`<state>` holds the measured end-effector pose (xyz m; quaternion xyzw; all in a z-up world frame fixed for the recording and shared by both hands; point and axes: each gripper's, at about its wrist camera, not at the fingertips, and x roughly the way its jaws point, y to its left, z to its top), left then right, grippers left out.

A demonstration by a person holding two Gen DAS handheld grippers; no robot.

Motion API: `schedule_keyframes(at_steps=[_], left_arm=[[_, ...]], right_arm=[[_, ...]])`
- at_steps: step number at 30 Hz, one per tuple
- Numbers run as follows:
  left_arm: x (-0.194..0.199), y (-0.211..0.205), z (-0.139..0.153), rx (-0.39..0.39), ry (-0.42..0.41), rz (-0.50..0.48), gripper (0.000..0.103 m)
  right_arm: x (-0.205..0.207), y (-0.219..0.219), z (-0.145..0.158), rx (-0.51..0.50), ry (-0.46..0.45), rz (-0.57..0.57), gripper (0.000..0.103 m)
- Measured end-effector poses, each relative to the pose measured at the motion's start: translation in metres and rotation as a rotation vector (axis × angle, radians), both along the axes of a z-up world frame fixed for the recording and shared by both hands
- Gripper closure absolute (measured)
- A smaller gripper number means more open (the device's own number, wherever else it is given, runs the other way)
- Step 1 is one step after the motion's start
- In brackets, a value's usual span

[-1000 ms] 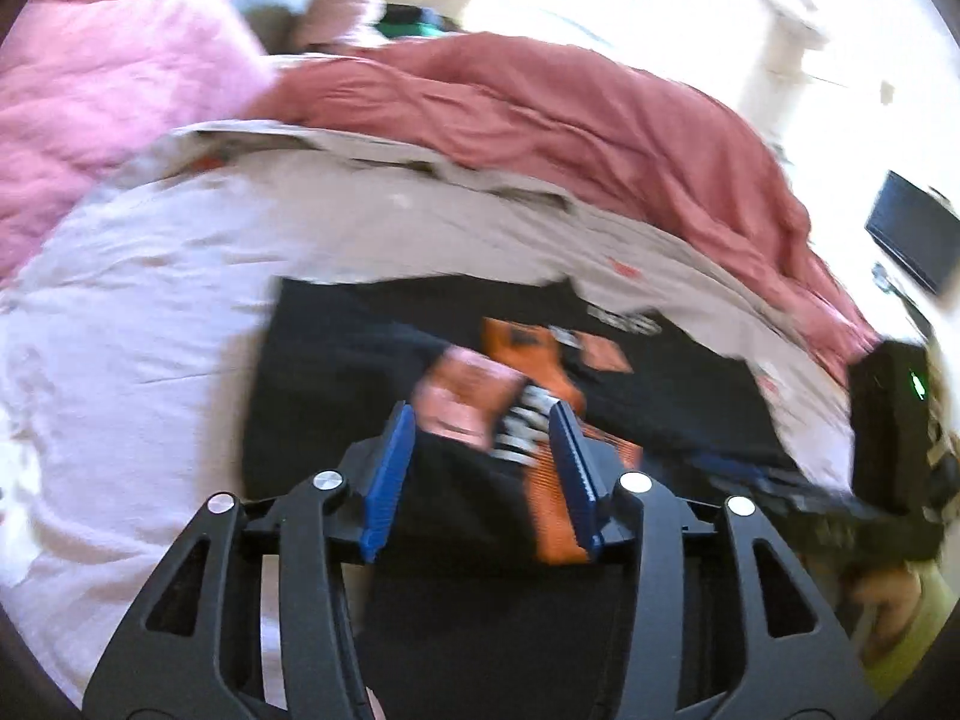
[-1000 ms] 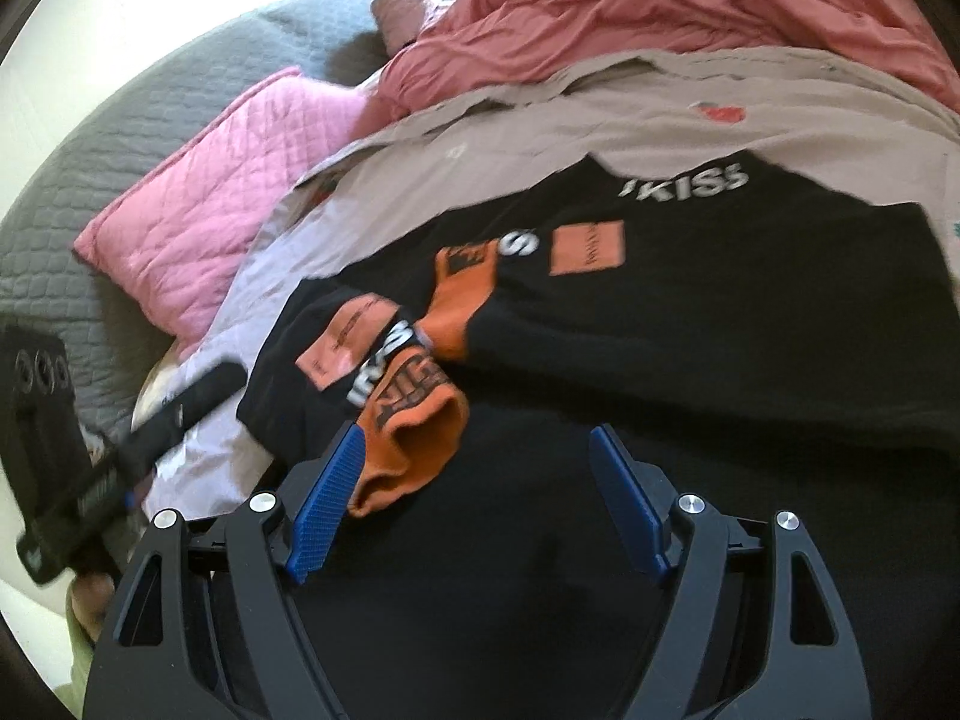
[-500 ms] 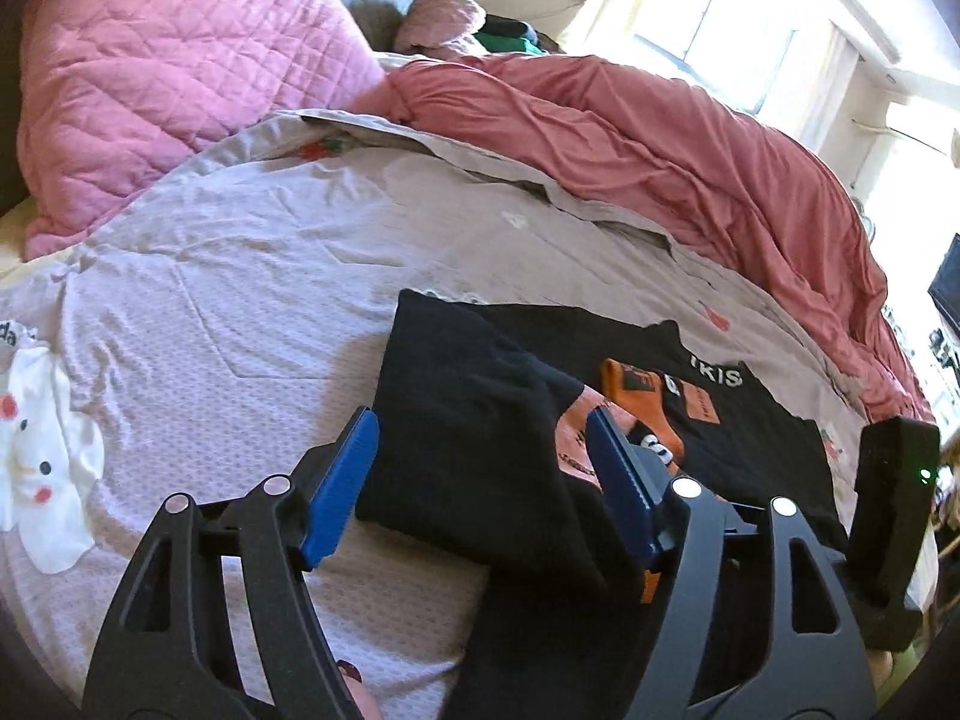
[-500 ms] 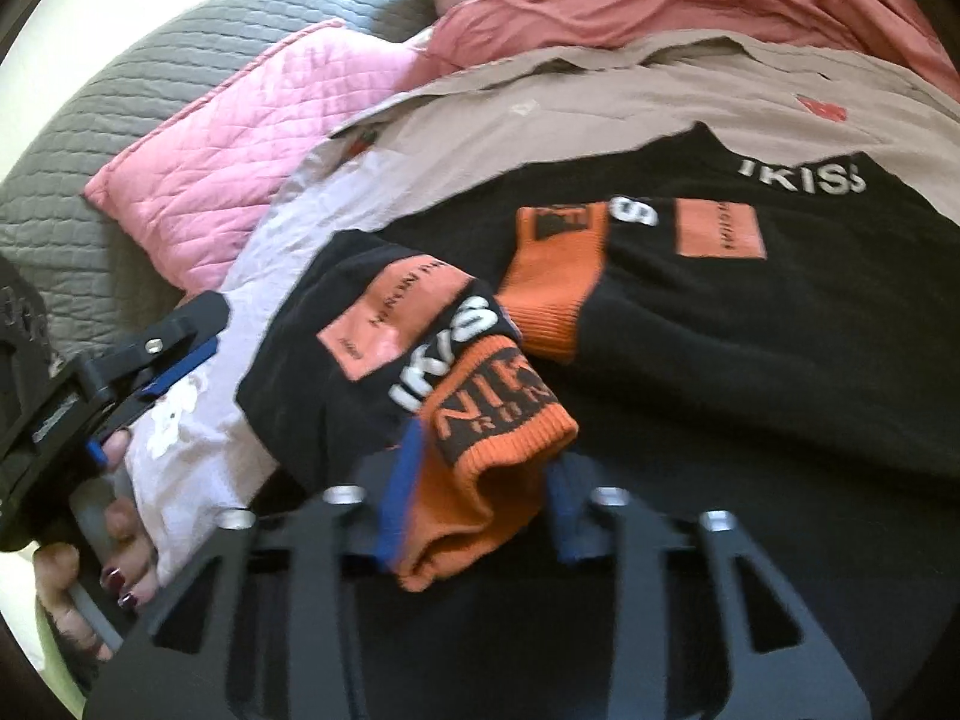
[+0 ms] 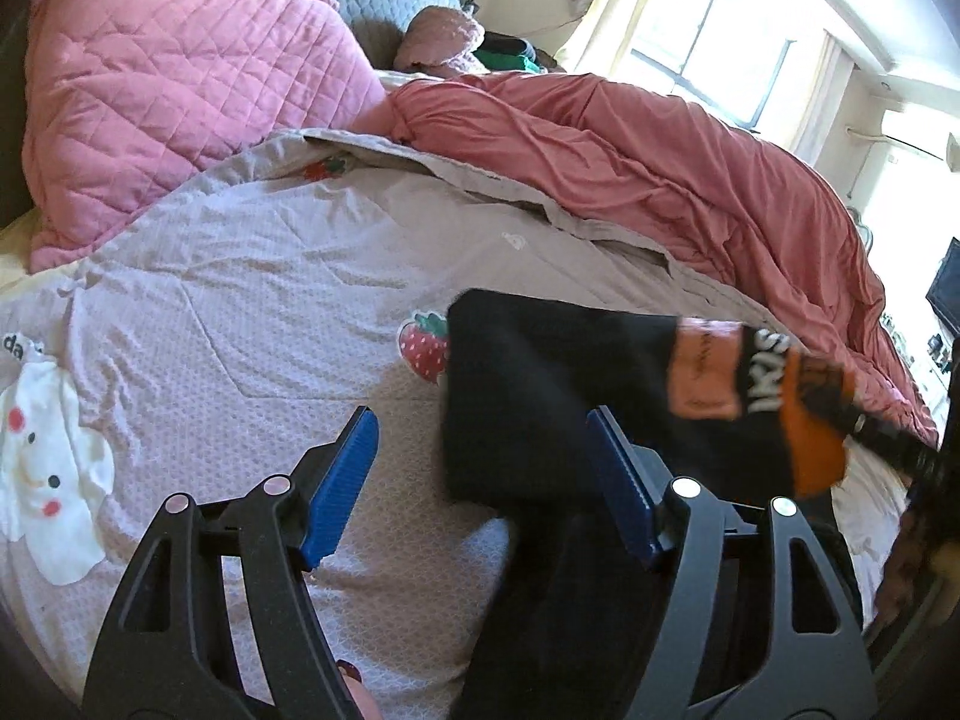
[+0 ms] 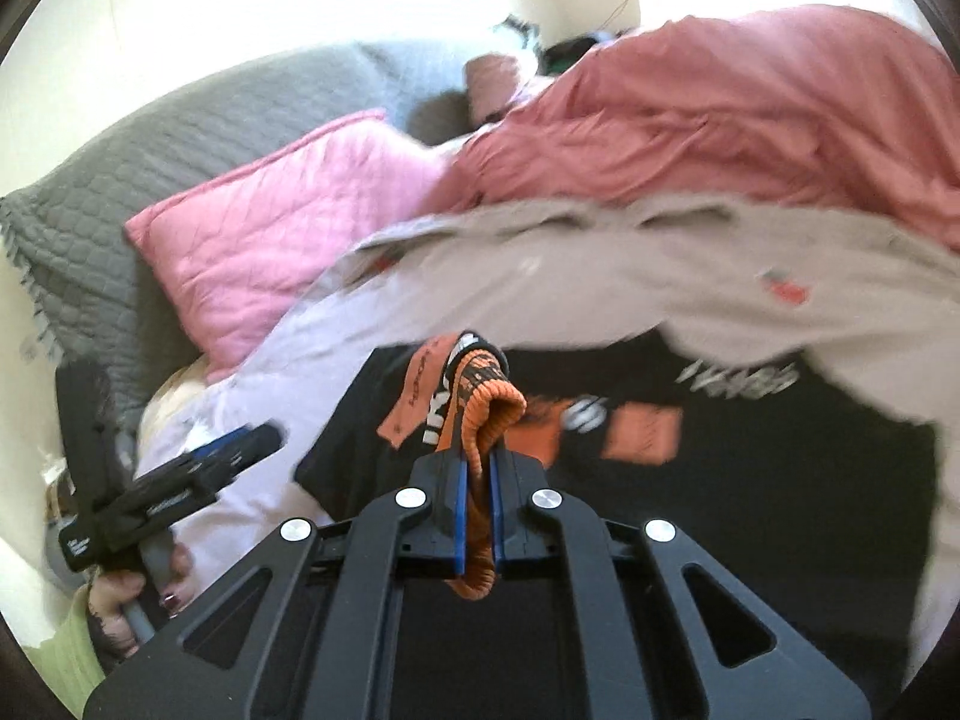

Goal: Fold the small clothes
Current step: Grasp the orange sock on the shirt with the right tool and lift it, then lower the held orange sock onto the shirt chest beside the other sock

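Pinching the orange ribbed cuff, the right claw lifts one sleeve of the black top, which lies on the bed. The left claw gapes empty. The cloth looks light and limp; hems and cuffs should grip best.

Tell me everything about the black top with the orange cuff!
The black top lies spread on the pale bedcover. It looks like soft knit, with white letters and orange patches across the chest. One sleeve, ending in a ribbed orange cuff, is lifted off the body. The right gripper is shut on that cuff. The left gripper is open beside it.
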<state>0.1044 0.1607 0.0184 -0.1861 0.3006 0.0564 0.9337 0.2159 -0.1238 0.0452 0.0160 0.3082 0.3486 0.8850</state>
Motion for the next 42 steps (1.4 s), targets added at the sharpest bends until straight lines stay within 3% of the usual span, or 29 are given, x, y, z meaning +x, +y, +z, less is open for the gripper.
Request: schedule_keyframes(at_steps=[3, 9, 14, 21, 27, 30, 38, 42], left_arm=[[0.000, -0.001, 0.001, 0.006, -0.002, -0.004, 0.039], [0.002, -0.004, 0.000, 0.020, 0.005, -0.014, 0.039], [0.004, -0.015, -0.001, 0.071, 0.011, -0.030, 0.039], [0.012, -0.034, -0.001, 0.104, 0.036, -0.068, 0.039], [0.048, -0.076, 0.005, 0.196, 0.106, -0.112, 0.039], [0.072, -0.094, 0.005, 0.193, 0.118, -0.136, 0.039], [0.111, -0.110, -0.044, 0.229, 0.208, -0.180, 0.039], [0.110, -0.094, -0.055, 0.130, 0.220, -0.192, 0.039]], right_arm=[[0.019, -0.028, 0.003, -0.037, -0.007, -0.088, 0.098], [0.044, -0.075, -0.019, -0.125, 0.025, -0.210, 0.098], [0.050, -0.092, -0.049, -0.157, 0.085, -0.244, 0.098], [0.050, -0.102, -0.065, -0.156, 0.109, -0.276, 0.098], [0.055, -0.111, -0.066, -0.153, 0.116, -0.300, 0.098], [0.058, -0.113, -0.066, -0.156, 0.123, -0.303, 0.098], [0.067, -0.119, -0.077, -0.193, 0.164, -0.324, 0.098], [0.073, -0.120, -0.089, -0.220, 0.201, -0.353, 0.095]])
